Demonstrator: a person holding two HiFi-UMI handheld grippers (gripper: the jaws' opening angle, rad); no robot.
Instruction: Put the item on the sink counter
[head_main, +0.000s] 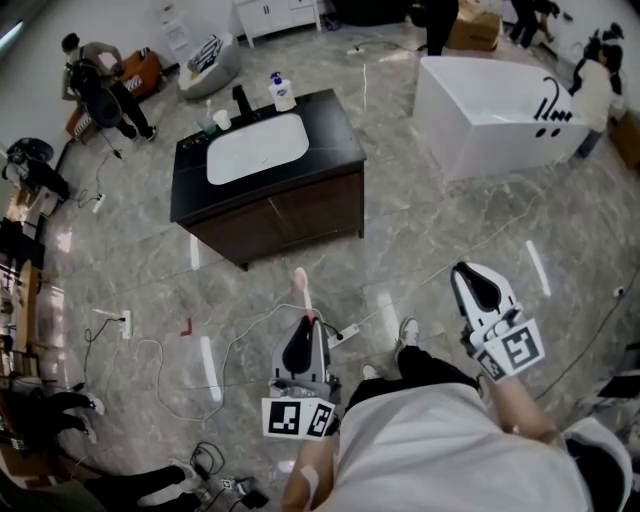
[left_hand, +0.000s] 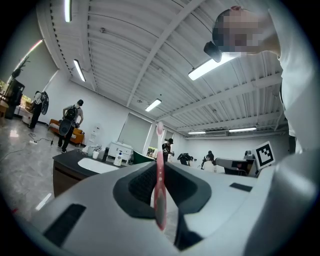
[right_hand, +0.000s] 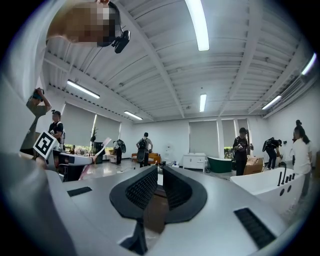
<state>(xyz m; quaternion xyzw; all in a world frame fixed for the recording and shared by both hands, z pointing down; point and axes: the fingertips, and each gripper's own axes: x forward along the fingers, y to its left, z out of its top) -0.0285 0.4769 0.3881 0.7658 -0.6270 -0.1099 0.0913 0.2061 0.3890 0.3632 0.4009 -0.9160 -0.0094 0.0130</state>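
Observation:
A pink toothbrush (head_main: 303, 292) (left_hand: 160, 175) stands upright between the jaws of my left gripper (head_main: 305, 325) (left_hand: 159, 169), which is shut on its handle, with the head sticking out past the tips. The black sink counter (head_main: 335, 130) (left_hand: 70, 159) with its white basin (head_main: 257, 148) stands some way ahead over open floor. My right gripper (head_main: 484, 285) (right_hand: 158, 172) hangs to the right at about the same height, its jaws together with nothing between them. The toothbrush (right_hand: 93, 159) also shows at the left of the right gripper view.
On the counter's back edge stand a soap bottle (head_main: 281, 93), a cup (head_main: 222, 120) and a dark faucet (head_main: 242, 100). A white bathtub (head_main: 500, 110) sits at the right rear. Cables (head_main: 150, 350) trail over the marble floor. People (head_main: 100, 90) stand around the room's edges.

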